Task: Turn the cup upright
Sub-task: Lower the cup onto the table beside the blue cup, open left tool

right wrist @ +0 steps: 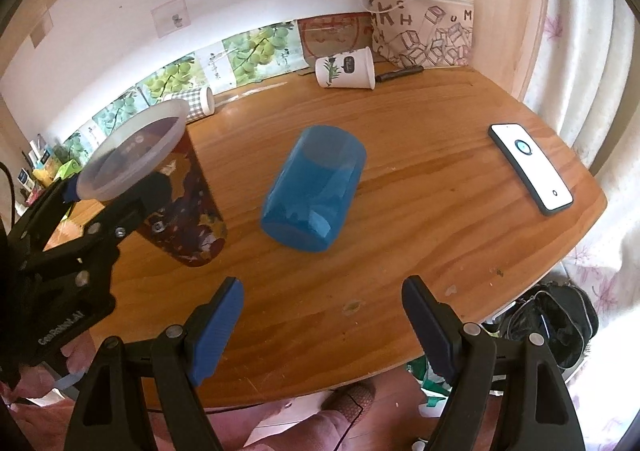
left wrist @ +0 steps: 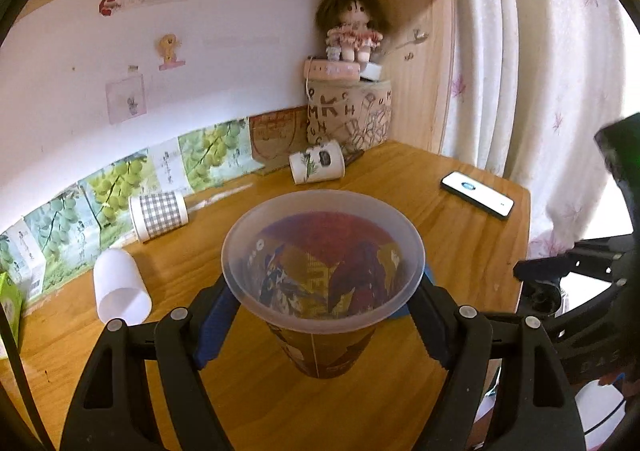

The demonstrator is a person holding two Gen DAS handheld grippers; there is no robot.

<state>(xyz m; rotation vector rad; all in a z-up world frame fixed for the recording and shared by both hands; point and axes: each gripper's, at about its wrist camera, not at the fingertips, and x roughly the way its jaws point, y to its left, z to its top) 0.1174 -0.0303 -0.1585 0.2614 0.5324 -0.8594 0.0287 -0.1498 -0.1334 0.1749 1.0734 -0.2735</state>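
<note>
My left gripper [left wrist: 320,315] is shut on a patterned brown-and-red cup [left wrist: 324,283] with a wide translucent rim, holding it upright with its base on or just above the wooden table [left wrist: 460,219]. The same cup [right wrist: 176,191] and left gripper [right wrist: 116,195] show at the left of the right wrist view. My right gripper [right wrist: 320,319] is open and empty, near the table's front edge. A blue translucent cup [right wrist: 314,187] lies on its side ahead of it, bottom toward me.
Three more cups lie on their sides: a white frosted one [left wrist: 120,287], a checked one [left wrist: 160,213] and a white printed one [left wrist: 318,165] near the wall. A phone [right wrist: 530,167] lies at the right. A printed bag [left wrist: 348,119] with a doll stands in the back corner.
</note>
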